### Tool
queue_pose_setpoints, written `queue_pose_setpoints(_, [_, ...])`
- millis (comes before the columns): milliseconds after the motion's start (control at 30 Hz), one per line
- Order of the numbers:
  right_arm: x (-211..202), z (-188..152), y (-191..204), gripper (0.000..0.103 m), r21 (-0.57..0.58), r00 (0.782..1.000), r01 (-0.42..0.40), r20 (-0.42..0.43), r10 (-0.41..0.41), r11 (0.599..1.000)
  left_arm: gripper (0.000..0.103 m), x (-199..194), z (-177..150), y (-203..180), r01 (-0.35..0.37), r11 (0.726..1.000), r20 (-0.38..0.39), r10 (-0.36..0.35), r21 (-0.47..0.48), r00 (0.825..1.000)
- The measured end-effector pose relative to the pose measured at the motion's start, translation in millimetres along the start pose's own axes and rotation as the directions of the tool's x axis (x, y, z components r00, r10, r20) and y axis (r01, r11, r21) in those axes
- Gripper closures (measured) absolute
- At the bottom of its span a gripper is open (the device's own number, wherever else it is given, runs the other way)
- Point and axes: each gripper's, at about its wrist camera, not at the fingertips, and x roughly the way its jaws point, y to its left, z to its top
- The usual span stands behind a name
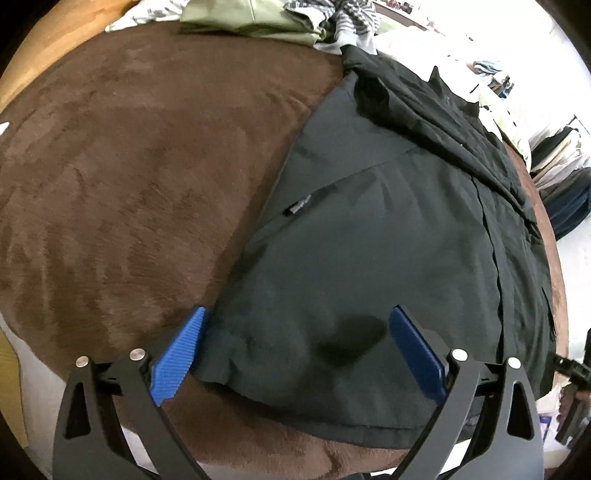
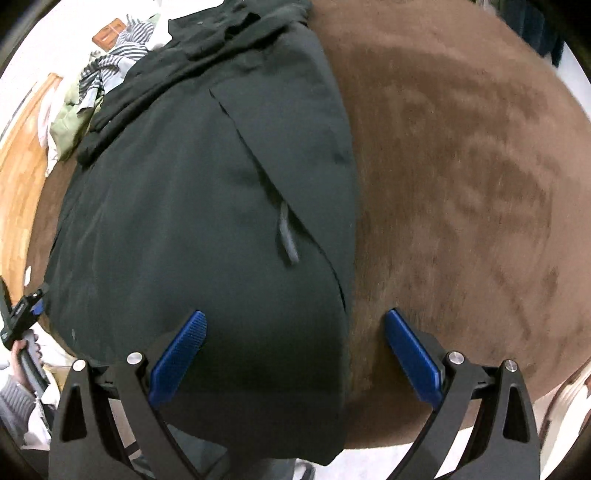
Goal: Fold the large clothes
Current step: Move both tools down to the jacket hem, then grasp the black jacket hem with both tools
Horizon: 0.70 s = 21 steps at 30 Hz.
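Note:
A large black garment [image 1: 388, 236] lies spread flat on a brown plush surface [image 1: 129, 177], with a small grey tag [image 1: 300, 205] near its middle. My left gripper [image 1: 297, 317] is open above the garment's near left corner, its blue fingers [image 1: 181, 354] straddling the hem with nothing between them. In the right wrist view the same black garment [image 2: 192, 221] fills the left half over the brown surface [image 2: 461, 184]. My right gripper [image 2: 295, 319] is open over the garment's near right edge, one finger above cloth and one above brown plush.
A heap of other clothes, green [image 1: 243, 18] and striped [image 1: 351, 22], sits at the far end of the brown surface. Wooden floor [image 2: 18, 155] shows at the side. A person's hand holding the other gripper [image 2: 22, 325] appears at the left edge of the right wrist view.

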Motion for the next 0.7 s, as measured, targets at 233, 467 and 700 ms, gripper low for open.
queue_pose_setpoints(233, [2.3,-7.5,18.1,0.007,-0.026,0.998,-0.027,-0.050,0.025,0.999,0.007,3.5,3.4,8.8,0.061,0.997,-0.027,-0.063,-0.049,0.998])
queue_pose_setpoints(467, [4.4,-10.4,35.7,0.007,-0.037,0.996,-0.025,-0.087,0.022,0.999,0.009,-0.3,8.1,7.8,0.107,0.994,-0.075,-0.110,-0.037,0.991])
queue_pose_setpoints(700, [10.0,-1.7,43.1,0.037,-0.035,0.990,0.069,-0.120,-0.073,0.997,0.063,-4.7,7.3,17.8,0.081,0.992,-0.097,-0.090,-0.093,0.991])
